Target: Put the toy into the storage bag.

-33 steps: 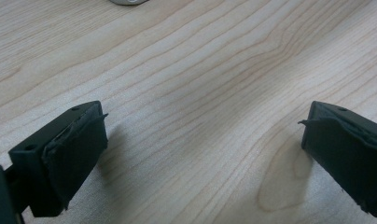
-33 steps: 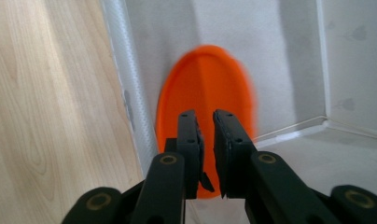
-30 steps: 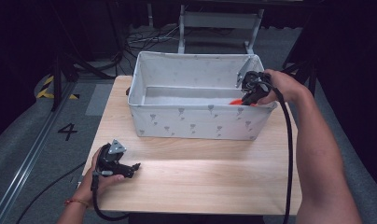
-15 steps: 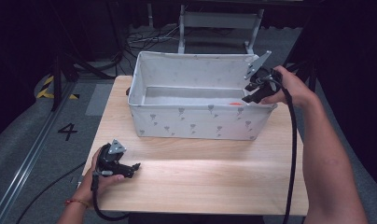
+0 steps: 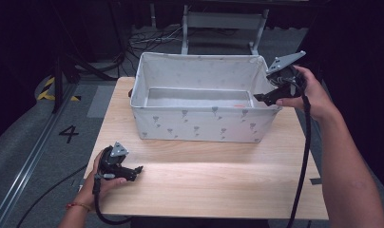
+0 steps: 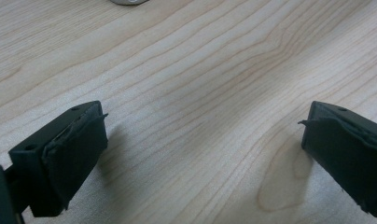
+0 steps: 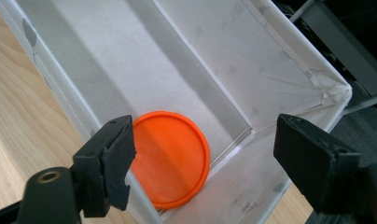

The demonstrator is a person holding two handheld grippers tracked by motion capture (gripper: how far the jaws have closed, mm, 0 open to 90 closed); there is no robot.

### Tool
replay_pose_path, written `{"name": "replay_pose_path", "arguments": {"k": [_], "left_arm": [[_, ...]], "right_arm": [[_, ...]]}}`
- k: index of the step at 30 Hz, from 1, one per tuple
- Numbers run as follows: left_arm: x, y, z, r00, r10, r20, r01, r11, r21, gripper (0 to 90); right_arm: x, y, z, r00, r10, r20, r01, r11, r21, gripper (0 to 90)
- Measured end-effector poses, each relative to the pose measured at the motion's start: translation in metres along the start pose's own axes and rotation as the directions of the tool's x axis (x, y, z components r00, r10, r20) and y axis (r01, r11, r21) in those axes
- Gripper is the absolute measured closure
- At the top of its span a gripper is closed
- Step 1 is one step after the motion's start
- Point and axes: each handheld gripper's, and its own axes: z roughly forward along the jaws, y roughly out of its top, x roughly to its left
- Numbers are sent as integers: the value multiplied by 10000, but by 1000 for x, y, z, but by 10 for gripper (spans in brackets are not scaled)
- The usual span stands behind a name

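A white fabric bin (image 5: 204, 124) stands at the back of the wooden table (image 5: 204, 185). An orange disc (image 7: 170, 158) lies flat on the bin's floor in its right-hand corner, a sliver of it visible in the high view (image 5: 238, 105). My right gripper (image 5: 262, 98) hovers over the bin's right rim, tilted down at the disc; its jaws have just been opening and nothing is between them (image 7: 207, 135). My left gripper (image 5: 137, 172) rests on the table's front left, open, with bare wood between its fingers (image 6: 203, 135).
A metal frame (image 5: 223, 21) and cables stand on the floor behind the table. A yellow-black strip (image 5: 50, 88) and a painted number mark the floor at the left. A round metal edge (image 6: 128, 1) lies just beyond the left gripper.
My right gripper lifted out of the bin's right end and drew back to the right, and its jaws opened. The orange disc stayed in the bin. The left gripper kept still.
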Motion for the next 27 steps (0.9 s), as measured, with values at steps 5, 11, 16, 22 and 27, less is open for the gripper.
{"name": "replay_pose_path", "arguments": {"k": [5, 11, 16, 22, 27], "left_arm": [[0, 0, 0, 10000, 2, 1, -2, 10000, 0, 5], [0, 0, 0, 10000, 3, -2, -3, 10000, 1, 5], [0, 0, 0, 10000, 4, -4, -4, 10000, 1, 5], [0, 0, 0, 10000, 8, -4, -8, 10000, -3, 5], [0, 0, 0, 10000, 0, -5, 0, 10000, -3, 5]], "right_arm": [[6, -9, -14, 9990, 394, 187, -383, 9976, -571, 208], [15, -19, -28, 9969, 734, 271, -705, 9928, -965, 209], [25, -30, -37, 9946, 979, 354, -925, 9871, -1307, 204], [39, -48, -46, 9933, 1039, 506, -954, 9842, -1489, 194], [50, -63, -52, 9931, 975, 651, -868, 9848, -1503, 188]]}}
